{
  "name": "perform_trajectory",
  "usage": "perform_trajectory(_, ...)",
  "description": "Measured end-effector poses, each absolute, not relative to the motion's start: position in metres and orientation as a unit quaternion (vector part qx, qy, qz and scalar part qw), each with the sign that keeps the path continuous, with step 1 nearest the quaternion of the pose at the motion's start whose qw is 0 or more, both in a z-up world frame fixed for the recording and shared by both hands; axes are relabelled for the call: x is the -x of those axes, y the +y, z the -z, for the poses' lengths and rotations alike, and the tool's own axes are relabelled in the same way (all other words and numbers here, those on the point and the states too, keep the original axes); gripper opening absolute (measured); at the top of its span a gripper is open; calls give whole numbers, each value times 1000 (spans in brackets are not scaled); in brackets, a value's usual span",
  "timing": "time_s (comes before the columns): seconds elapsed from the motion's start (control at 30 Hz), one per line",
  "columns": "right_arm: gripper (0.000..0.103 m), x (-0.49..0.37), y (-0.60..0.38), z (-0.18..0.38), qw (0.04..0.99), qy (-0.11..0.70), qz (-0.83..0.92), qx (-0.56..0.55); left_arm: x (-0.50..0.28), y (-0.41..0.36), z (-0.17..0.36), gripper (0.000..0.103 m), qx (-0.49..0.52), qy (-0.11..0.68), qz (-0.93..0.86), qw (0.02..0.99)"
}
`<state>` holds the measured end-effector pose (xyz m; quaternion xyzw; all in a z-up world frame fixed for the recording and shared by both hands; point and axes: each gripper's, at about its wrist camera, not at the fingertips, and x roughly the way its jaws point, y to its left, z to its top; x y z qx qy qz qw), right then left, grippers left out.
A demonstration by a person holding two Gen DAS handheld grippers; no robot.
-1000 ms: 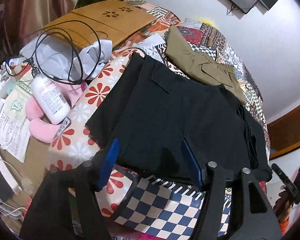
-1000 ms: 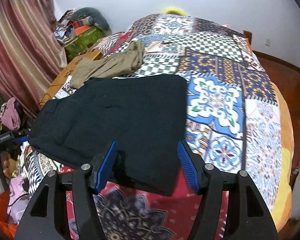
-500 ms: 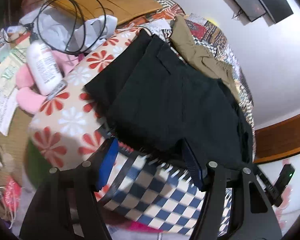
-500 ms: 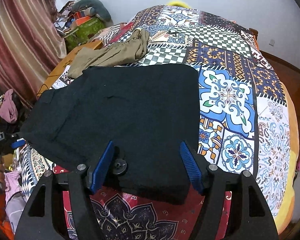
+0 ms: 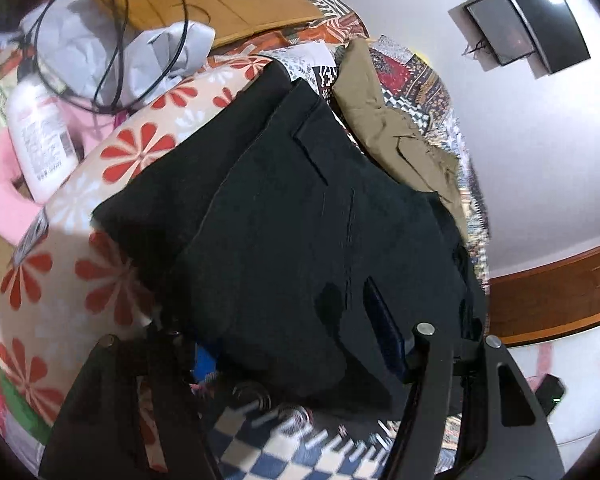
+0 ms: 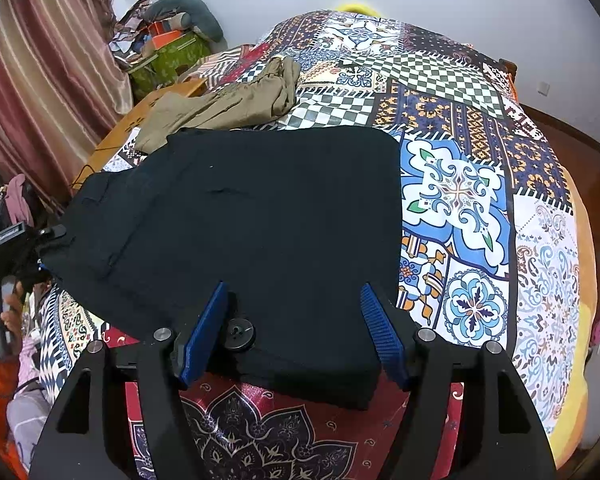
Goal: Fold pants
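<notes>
The black pants (image 6: pixel 260 220) lie spread flat on the patterned bed cover, folded into a wide rectangle. My right gripper (image 6: pixel 296 332) is open, its blue pads on either side of the pants' near edge. In the left wrist view the black pants (image 5: pixel 300 240) fill the middle. My left gripper (image 5: pixel 288 344) is open at their edge, and the cloth lies over the left finger and hides its pad. The left gripper also shows at the far left of the right wrist view (image 6: pixel 40 248).
Khaki pants (image 6: pixel 228 108) lie crumpled behind the black ones. A floral pillow (image 5: pixel 100 240), a white lotion bottle (image 5: pixel 40 136), black cables and a wooden board (image 5: pixel 220 0) crowd the bed's left side. The patterned cover (image 6: pixel 480 200) stretches to the right.
Both grippers have moved forward onto the black pants. The left one has slid under the cloth's edge, which now covers its left finger. The pants have not been lifted.
</notes>
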<state>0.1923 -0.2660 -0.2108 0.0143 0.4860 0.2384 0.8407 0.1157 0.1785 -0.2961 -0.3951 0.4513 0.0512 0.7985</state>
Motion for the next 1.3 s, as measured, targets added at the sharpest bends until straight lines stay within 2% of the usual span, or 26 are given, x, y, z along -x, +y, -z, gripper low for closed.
perform_trajectory(0.03, 66, -192, -266, 211, 841, 486, -238, -15, -118, 177, 296, 49, 383, 455, -58, 802)
perform_trajectory(0.07, 66, -192, -266, 211, 841, 486, -238, -16, -121, 174, 296, 36, 366, 462, -66, 805)
perform_trajectory(0.1, 66, -192, -266, 211, 841, 486, -237, -16, -123, 171, 295, 30, 345, 467, -74, 811)
perform_trajectory(0.3, 66, -191, -266, 210, 841, 486, -237, -18, -126, 144, 262, 19, 226, 446, -95, 860)
perform_trajectory(0.53, 66, -190, -268, 210, 843, 483, -236, -30, -143, 103, 198, 17, 113, 393, -64, 910)
perform_trajectory(0.87, 66, -186, -273, 207, 844, 477, -241, -46, -180, 34, 120, 14, 99, 324, 84, 937)
perform_trajectory(1.3, 66, -178, -344, 202, 861, 460, -188, -109, -208, -64, 111, 13, 55, 334, 188, 922)
